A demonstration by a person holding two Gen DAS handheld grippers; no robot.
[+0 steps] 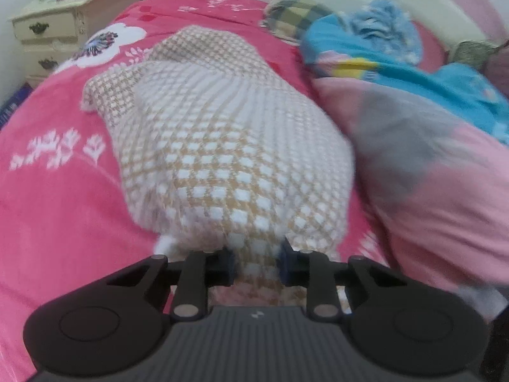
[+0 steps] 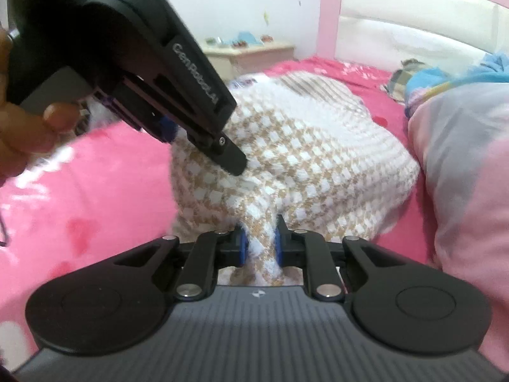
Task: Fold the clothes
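Both the left gripper and right gripper pinch the checked knit garment's near edge, its length running away up the bed

Bed with pink floral cover. A beige-and-white checked garment lies mid-bed. Pink and blue bedding lies heaped along its right edge.

plenty of open pink bedspread is left on the left side. the right side is blocked by a pink-grey quilt pressed against the checked garment.
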